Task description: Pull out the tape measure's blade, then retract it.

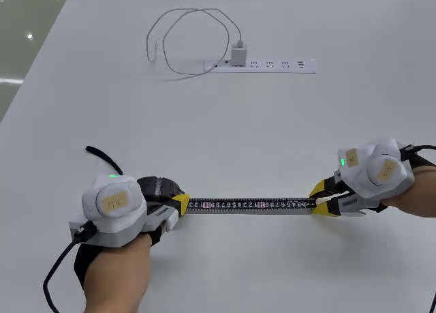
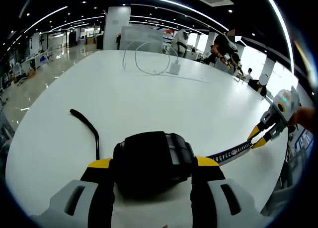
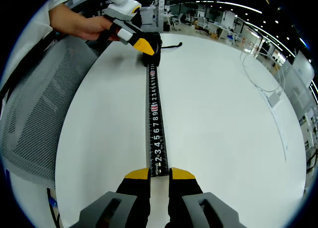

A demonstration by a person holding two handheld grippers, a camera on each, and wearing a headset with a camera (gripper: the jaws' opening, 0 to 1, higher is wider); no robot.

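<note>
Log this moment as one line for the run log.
left gripper: shut on tape measure case | right gripper: shut on blade end | blade: extended between grippers | retraction: not yet done

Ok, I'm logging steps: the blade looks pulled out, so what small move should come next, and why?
Probably ease the right hand-held gripper back toward the case, letting the blade feed in. The blade stretches across the table between the two, its tip pinched by the right one, while the left hand-held gripper clamps the case, so retracting seems next.
</note>
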